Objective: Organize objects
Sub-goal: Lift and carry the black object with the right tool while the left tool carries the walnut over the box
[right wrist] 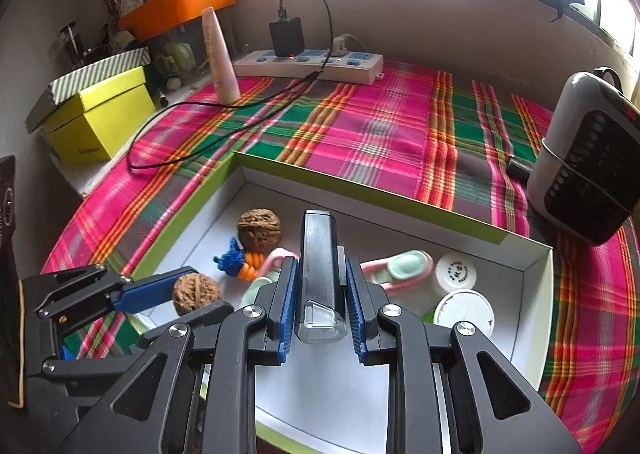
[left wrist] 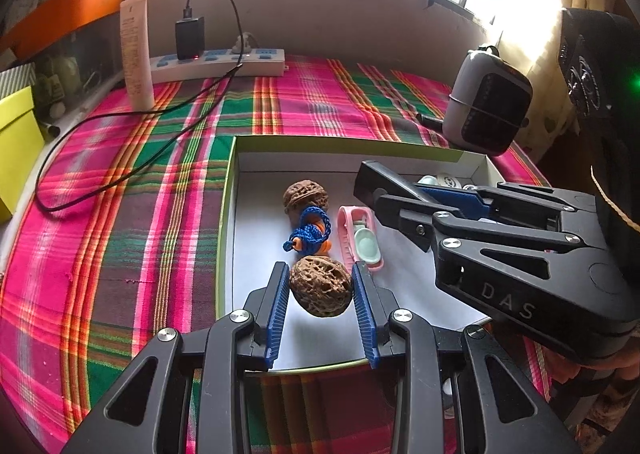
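Observation:
My left gripper point(left wrist: 320, 284) is shut on a brown walnut point(left wrist: 320, 291), held between its blue pads over the near left part of a shallow white box with a green rim point(left wrist: 225, 214). Inside the box lie a second walnut point(left wrist: 306, 196), a blue and orange cord point(left wrist: 308, 232) and a pink and mint clip point(left wrist: 358, 234). My right gripper point(right wrist: 320, 274) is shut on a black bar with a clear end point(right wrist: 318, 254), above the middle of the box. In the right wrist view the left gripper point(right wrist: 168, 294) and its walnut point(right wrist: 196, 293) show at the left.
Two white round jars point(right wrist: 458, 270) sit in the box's right end. A plaid cloth point(left wrist: 320, 102) covers the table. At the back stand a power strip point(left wrist: 224, 64) with a charger and trailing black cable, and a white tube point(left wrist: 136, 54). A grey appliance point(left wrist: 486, 102) stands right, a yellow box point(right wrist: 100, 118) left.

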Action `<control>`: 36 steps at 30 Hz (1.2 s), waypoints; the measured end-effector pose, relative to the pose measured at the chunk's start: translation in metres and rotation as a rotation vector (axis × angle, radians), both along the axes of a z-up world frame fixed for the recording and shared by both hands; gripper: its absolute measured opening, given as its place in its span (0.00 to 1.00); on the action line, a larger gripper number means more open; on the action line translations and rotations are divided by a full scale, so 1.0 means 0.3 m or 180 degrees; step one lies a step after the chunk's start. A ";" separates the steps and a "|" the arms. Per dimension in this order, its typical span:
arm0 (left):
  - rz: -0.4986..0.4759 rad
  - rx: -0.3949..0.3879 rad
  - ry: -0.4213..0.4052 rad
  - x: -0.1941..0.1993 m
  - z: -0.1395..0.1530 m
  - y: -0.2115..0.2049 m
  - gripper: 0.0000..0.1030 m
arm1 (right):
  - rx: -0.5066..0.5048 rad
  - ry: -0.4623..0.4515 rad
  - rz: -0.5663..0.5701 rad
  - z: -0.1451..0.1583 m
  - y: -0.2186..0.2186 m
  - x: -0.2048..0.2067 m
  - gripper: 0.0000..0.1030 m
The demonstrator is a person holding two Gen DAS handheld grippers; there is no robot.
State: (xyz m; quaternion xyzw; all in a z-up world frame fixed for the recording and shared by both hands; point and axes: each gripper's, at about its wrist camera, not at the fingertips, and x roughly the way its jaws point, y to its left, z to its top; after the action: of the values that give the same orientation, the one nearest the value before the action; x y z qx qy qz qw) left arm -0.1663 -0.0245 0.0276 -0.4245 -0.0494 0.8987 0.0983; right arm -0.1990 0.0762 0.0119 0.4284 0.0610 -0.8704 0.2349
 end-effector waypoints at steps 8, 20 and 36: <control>-0.0018 -0.0023 -0.0005 0.000 -0.004 0.005 0.29 | -0.0067 -0.0082 -0.0063 -0.013 -0.007 -0.033 0.24; -0.0026 -0.0085 0.0025 0.003 -0.007 0.008 0.29 | 0.0087 -0.0020 -0.0085 -0.024 -0.034 -0.062 0.24; -0.0031 -0.0126 0.0051 0.021 -0.009 0.024 0.29 | 0.0168 0.0020 -0.0096 -0.039 -0.043 -0.078 0.24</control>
State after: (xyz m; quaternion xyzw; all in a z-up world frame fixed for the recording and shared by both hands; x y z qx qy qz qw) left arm -0.1601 -0.0174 0.0251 -0.4194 -0.0288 0.9024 0.0947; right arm -0.2224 0.0631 0.0001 0.4327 0.0781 -0.8732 0.2103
